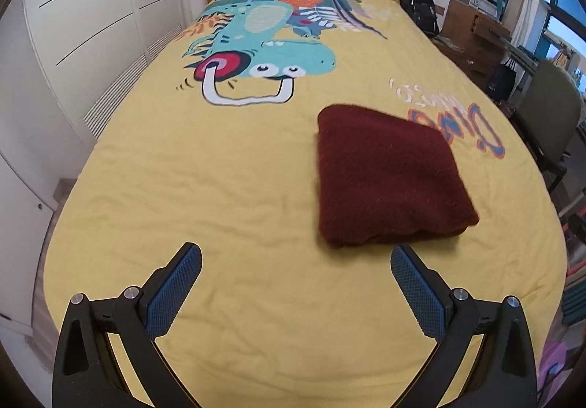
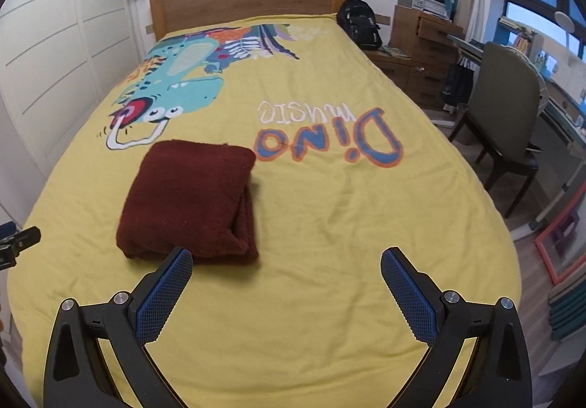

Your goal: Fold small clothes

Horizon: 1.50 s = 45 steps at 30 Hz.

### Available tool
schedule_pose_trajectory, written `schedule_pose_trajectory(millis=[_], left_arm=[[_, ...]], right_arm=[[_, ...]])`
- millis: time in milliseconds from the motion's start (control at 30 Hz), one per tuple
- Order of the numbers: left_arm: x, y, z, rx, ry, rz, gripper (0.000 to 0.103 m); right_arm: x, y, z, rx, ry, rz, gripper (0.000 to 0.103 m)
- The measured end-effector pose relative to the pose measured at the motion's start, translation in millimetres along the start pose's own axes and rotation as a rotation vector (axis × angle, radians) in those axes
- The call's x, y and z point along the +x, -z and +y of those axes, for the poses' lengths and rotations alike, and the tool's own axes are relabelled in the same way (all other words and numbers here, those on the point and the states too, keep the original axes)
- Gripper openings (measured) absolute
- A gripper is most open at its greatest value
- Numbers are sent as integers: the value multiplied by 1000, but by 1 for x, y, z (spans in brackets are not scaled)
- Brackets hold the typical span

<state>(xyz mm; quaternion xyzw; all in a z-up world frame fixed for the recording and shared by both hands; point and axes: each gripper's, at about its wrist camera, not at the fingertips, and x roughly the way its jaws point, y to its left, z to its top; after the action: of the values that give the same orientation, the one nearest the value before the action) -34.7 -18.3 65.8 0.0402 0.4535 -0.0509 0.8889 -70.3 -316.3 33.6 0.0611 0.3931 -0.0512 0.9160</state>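
Now | my left gripper (image 1: 296, 265): fingers spread wide, holding nothing, above the bed (image 1: 219, 188) | sweater (image 1: 388, 177): folded into a maroon square, lying on the yellow cover between both grippers | my right gripper (image 2: 286, 267): fingers wide apart, empty.

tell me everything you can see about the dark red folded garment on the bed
The dark red garment is folded into a thick, roughly square bundle, in a fuzzy knit-like fabric. Stacked layers show along its right side in the right wrist view, with a rounded fold along the near edge. It lies flat on the yellow dinosaur-print bedspread, beside the "Dino music" lettering. Nothing holds it: the left gripper and right gripper are both open, fingers short of it.
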Motion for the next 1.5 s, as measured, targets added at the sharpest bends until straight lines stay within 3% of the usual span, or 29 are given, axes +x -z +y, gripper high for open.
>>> schedule_pose_trajectory(millis=[567,1500], left_arm=[[4,11,12,15,-39,19,102],[7,11,9,44,-24,36,102]], right_arm=[[-16,10,-10,16,-4,-4,103],[-14,11,-10,10,7,18,103]])
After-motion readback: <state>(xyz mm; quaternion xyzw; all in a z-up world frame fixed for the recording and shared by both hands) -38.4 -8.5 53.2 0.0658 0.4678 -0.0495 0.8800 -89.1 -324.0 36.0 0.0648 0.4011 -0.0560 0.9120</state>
